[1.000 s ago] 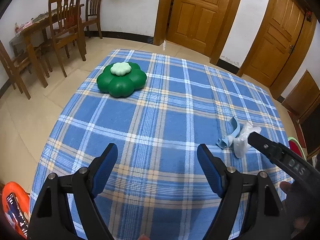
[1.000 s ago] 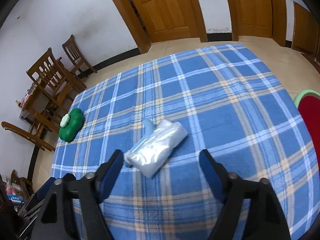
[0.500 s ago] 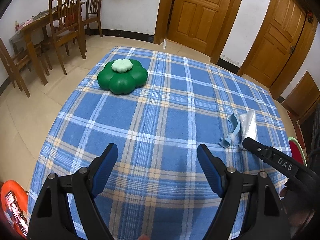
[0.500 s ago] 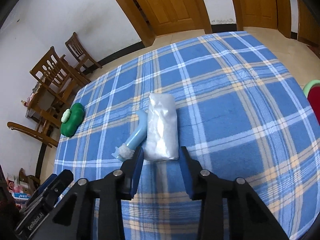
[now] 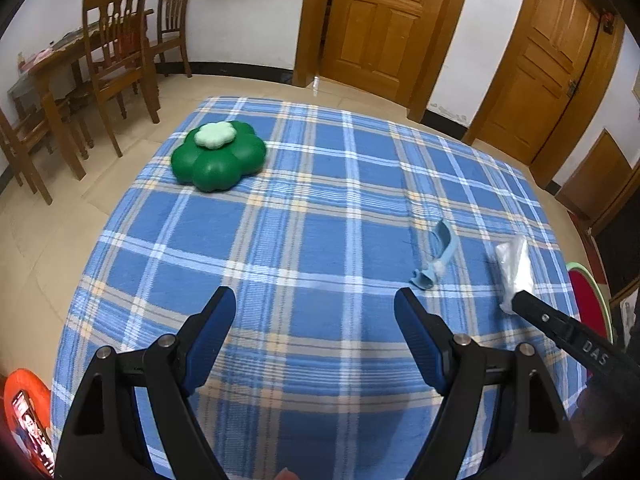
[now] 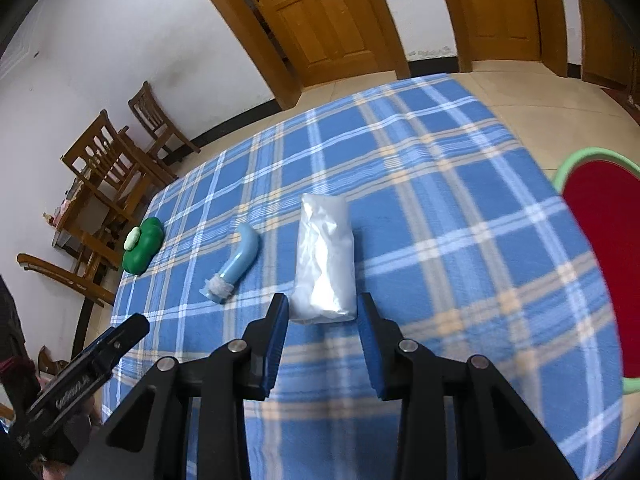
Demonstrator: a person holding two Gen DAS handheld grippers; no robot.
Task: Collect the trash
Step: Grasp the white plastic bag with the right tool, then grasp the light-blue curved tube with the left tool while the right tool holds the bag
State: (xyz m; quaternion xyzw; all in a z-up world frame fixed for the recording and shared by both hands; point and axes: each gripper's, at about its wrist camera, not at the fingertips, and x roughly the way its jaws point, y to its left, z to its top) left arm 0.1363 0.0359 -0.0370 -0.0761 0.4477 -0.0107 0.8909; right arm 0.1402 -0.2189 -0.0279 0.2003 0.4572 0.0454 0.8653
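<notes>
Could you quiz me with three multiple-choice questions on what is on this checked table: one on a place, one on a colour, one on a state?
1. Where does the white plastic packet lie relative to the pale blue curved piece, seen from the right wrist?
A. to its right
B. on top of it
C. far behind it

2. What colour is the flower-shaped container?
A. red
B. green with a pale top
C. yellow

3. How does the left hand-held gripper stand?
A. clamped on the packet
B. shut on nothing
C. wide open over bare cloth

Answers: 1 A, the packet lies beside the blue piece, apart from it. 2 B, dark green lobes carry a pale green flower. 3 C, only the blue checked tablecloth shows between its fingers.
</notes>
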